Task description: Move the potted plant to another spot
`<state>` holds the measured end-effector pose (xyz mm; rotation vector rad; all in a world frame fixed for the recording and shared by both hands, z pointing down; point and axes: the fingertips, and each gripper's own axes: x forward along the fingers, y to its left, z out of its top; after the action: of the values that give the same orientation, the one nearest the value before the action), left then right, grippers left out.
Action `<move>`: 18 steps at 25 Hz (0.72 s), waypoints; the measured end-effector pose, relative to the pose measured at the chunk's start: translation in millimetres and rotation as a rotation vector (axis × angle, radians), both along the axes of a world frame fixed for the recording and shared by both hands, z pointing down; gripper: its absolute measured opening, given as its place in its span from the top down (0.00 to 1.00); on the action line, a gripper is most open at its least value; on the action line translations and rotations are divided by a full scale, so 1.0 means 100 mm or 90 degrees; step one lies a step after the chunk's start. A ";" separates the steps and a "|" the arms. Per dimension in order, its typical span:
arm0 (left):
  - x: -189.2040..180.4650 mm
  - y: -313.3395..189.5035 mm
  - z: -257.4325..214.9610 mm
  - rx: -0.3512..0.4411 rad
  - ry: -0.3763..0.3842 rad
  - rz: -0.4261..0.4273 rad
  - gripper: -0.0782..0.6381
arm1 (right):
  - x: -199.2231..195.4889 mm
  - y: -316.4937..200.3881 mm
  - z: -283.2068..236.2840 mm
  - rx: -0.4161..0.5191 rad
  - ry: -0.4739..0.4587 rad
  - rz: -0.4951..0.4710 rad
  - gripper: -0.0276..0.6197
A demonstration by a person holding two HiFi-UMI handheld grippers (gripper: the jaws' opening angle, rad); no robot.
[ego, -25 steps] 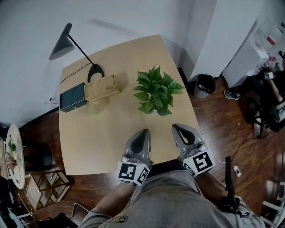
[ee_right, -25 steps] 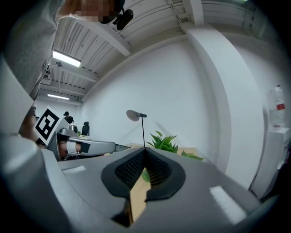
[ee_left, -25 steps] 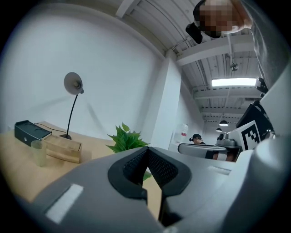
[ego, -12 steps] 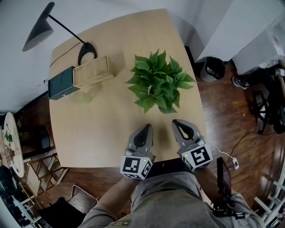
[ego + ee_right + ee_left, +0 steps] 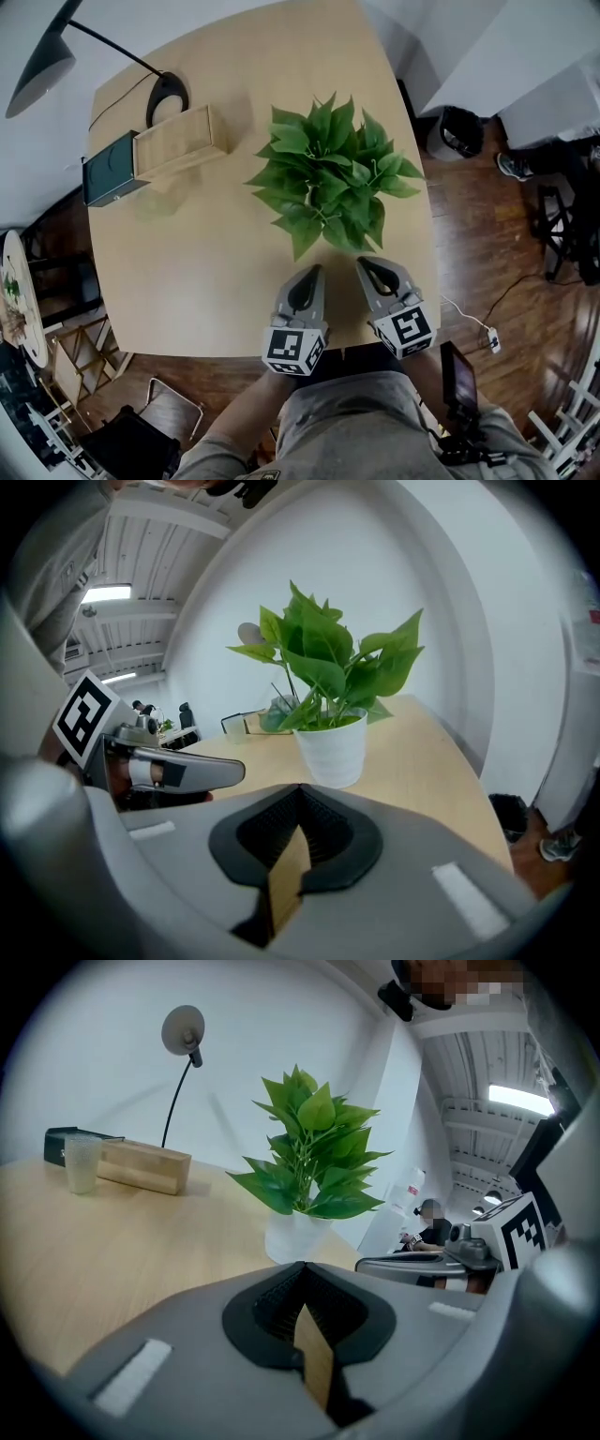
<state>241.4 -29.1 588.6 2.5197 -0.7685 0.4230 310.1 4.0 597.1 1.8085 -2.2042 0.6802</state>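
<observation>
Grey-shelled left gripper (image 5: pixel 312 270), right gripper (image 5: pixel 363 263) — black-white marker cubes (image 5: pixel 293 348); grey clothing (image 5: pixel 356 427).

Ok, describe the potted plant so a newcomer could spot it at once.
On the pale wooden table, look right of the wooden box and desk lamp. The potted plant is the only leafy green thing there, in a white pot.
</observation>
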 end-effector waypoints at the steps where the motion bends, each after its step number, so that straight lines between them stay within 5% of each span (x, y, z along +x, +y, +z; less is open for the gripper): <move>1: 0.01 0.00 0.01 -0.001 -0.001 0.001 0.89 | 0.01 -0.01 0.02 -0.001 -0.001 0.000 0.95; 18: 0.07 -0.35 0.18 0.008 -0.029 -0.017 0.89 | 0.23 -0.38 0.22 -0.003 0.025 0.006 0.95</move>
<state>248.2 -64.5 606.6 2.5173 -0.8231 0.4703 333.2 -34.1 619.4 1.8149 -2.1697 0.6454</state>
